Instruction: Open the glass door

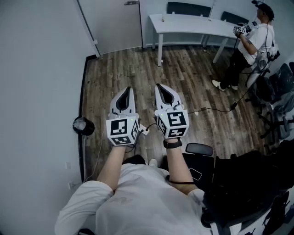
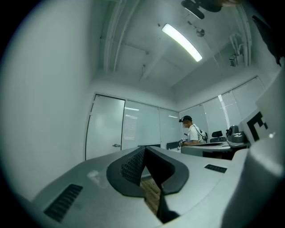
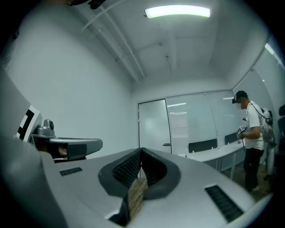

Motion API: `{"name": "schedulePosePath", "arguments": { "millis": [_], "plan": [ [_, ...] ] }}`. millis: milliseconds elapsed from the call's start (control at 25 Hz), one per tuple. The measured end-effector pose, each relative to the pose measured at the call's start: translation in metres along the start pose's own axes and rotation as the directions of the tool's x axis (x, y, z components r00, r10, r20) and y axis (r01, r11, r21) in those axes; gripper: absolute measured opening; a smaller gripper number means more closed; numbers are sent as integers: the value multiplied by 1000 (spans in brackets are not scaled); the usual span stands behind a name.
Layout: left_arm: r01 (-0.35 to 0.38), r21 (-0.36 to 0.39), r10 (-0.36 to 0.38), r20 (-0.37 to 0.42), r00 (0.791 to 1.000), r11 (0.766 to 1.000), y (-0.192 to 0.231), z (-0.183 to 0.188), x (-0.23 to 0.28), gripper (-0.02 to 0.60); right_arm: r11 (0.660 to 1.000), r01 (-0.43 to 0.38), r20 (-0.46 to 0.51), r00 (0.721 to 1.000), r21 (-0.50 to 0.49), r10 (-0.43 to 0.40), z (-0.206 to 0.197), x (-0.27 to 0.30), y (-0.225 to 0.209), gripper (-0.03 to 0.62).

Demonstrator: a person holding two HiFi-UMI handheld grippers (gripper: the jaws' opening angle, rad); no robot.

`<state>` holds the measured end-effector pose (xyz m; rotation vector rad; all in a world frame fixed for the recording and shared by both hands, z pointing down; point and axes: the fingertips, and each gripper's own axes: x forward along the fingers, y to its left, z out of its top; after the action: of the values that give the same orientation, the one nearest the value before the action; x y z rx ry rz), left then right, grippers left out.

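Observation:
The frosted glass door [image 1: 112, 23] stands shut at the far end of the room, its metal handle [image 1: 131, 2] at the top edge of the head view. It also shows ahead in the left gripper view as the door [image 2: 104, 131] with its handle [image 2: 116, 145], and in the right gripper view as the door [image 3: 153, 127] with its handle [image 3: 166, 144]. My left gripper [image 1: 128, 89] and right gripper [image 1: 158, 86] are held side by side over the wood floor, far from the door. Both point towards it. The left gripper [image 2: 144, 149] and right gripper [image 3: 141, 150] are shut on nothing.
A white wall [image 1: 36, 92] runs along the left. A black round object [image 1: 83, 125] sits at its foot. A white table [image 1: 193, 23] stands at the back right, with a person [image 1: 255, 41] beside it. Black chairs [image 1: 275, 92] and a cable [image 1: 216, 110] occupy the right.

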<state>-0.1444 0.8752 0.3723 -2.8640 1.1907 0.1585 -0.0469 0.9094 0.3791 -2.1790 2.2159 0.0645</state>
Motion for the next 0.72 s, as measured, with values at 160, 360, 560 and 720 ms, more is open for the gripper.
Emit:
{"name": "schedulePosePath", "arguments": {
  "millis": [160, 360, 560, 720],
  "plan": [
    [-9, -16, 8, -21, 1000, 1000, 3, -9, -1, 3, 999, 20, -26, 999, 35, -19, -10, -1, -4, 3],
    [-12, -48, 10, -45, 999, 999, 3, -25, 4, 3, 998, 31, -68, 997, 49, -28, -21, 3, -9, 3],
    [17, -66, -19, -41, 999, 998, 16, -30, 20, 3, 998, 41, -85, 996, 40, -37, -26, 20, -5, 3],
    [53, -87, -55, -19, 998, 995, 34, -30, 38, 3, 998, 56, -90, 994, 13, -55, -26, 41, 5, 3]
  ]
}}
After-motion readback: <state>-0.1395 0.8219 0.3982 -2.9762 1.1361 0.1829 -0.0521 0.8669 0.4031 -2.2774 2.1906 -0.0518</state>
